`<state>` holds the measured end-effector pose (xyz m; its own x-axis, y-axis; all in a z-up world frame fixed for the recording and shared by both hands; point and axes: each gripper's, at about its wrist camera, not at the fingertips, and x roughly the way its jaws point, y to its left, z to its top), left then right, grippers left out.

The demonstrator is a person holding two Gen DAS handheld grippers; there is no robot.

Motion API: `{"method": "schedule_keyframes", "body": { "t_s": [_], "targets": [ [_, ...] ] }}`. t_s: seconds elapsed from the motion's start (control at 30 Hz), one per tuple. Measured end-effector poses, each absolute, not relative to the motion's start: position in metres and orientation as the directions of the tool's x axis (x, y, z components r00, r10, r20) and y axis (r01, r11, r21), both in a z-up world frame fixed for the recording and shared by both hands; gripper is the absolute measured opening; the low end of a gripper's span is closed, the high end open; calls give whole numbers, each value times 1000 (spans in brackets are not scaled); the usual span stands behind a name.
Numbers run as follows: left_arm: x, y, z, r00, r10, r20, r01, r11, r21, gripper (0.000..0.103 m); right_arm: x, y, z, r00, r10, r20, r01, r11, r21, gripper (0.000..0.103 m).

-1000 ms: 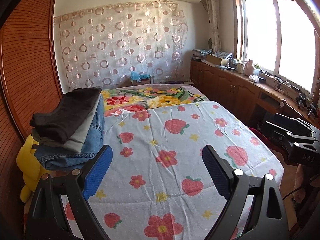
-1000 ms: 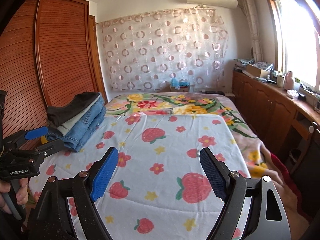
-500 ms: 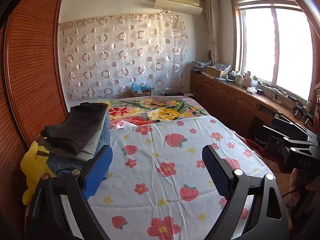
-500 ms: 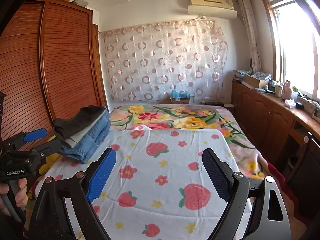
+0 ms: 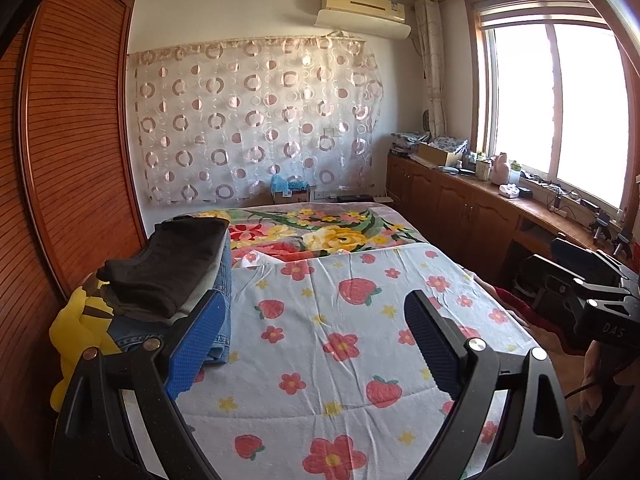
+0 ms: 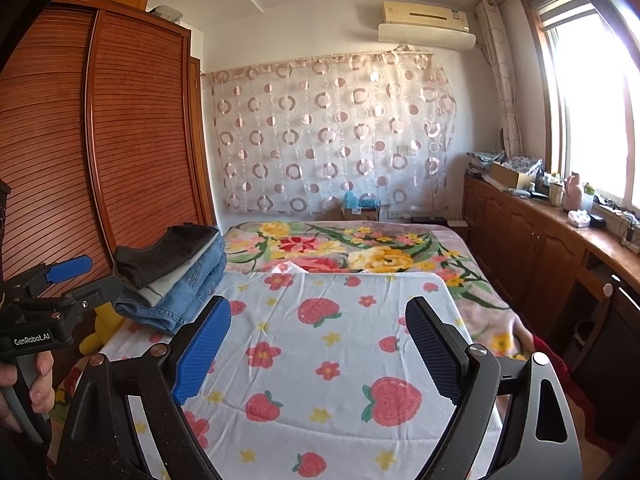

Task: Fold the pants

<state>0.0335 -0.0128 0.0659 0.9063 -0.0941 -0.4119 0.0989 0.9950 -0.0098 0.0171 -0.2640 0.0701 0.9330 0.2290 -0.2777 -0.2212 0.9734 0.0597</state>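
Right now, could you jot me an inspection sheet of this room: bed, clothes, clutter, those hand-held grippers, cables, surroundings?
Surface: strawberry-print sheet lies flat on the bed.
Job's things: stack of folded pants, dark pair on top, jeans beneath.
Clutter: yellow plush toy beside the stack.
Grippers: left hand-held gripper and right hand-held gripper open, holding nothing.
Cables: some on the window counter.
Surroundings: wardrobe, circle-print curtain, air conditioner.

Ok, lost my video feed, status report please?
Left hand-held gripper open, empty. Right hand-held gripper open, empty. Folded stack of dark, grey and blue denim pants untouched on strawberry-print sheet.
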Motion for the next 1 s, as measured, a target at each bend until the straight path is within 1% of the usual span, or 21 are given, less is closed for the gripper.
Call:
{"method": "schedule_keyframes", "body": {
  "t_s": [1.0],
  "targets": [
    [33,-11,66,907,-93,-411,97,995,-9,92,18,-263,65,937,222,-272,-215,975,54,91]
  ]
}}
